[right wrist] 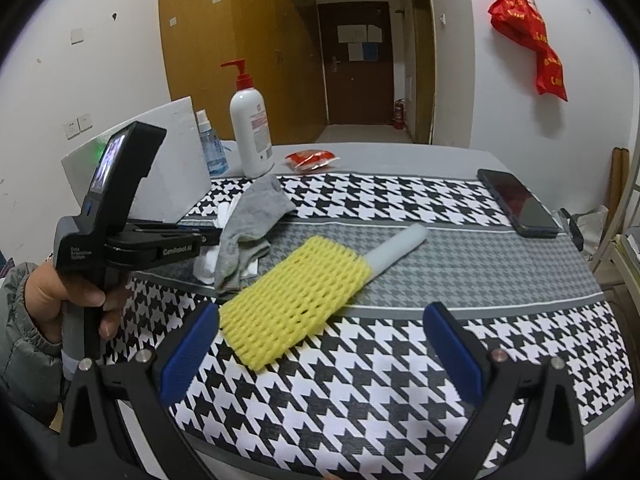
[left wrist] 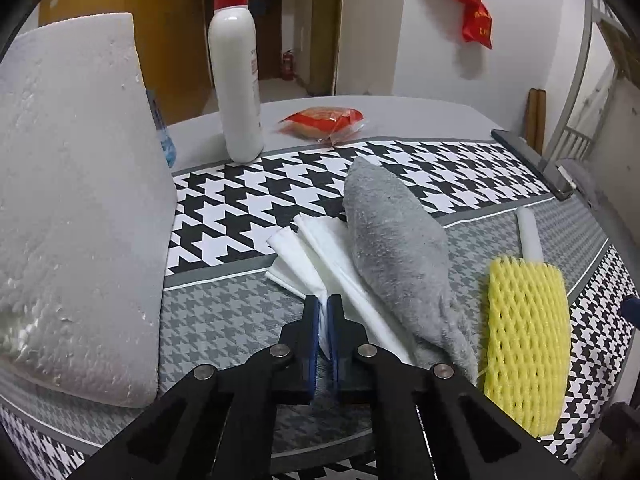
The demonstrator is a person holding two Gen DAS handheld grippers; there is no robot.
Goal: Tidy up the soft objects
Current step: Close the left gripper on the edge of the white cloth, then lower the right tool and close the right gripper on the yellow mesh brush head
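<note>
My left gripper (left wrist: 324,306) is shut on the near edge of a folded white tissue (left wrist: 304,256) that fans out on the houndstooth tablecloth (left wrist: 248,200). A grey sock (left wrist: 392,240) lies across the tissue's right side. To the right of the sock lies a yellow foam net (left wrist: 524,344) sleeved over a white foam tube (left wrist: 528,236). In the right wrist view my right gripper (right wrist: 322,312) stands open just above the cloth, at the near end of the yellow net (right wrist: 296,312), touching nothing. A hand (right wrist: 76,292) holds the left gripper beside the sock (right wrist: 256,208).
A big white foam block (left wrist: 72,200) stands at the left. Behind it are a spray bottle (right wrist: 212,148), a red-capped pump bottle (left wrist: 236,80) and a red snack packet (left wrist: 324,120). A dark phone (right wrist: 516,204) lies at the table's far right edge.
</note>
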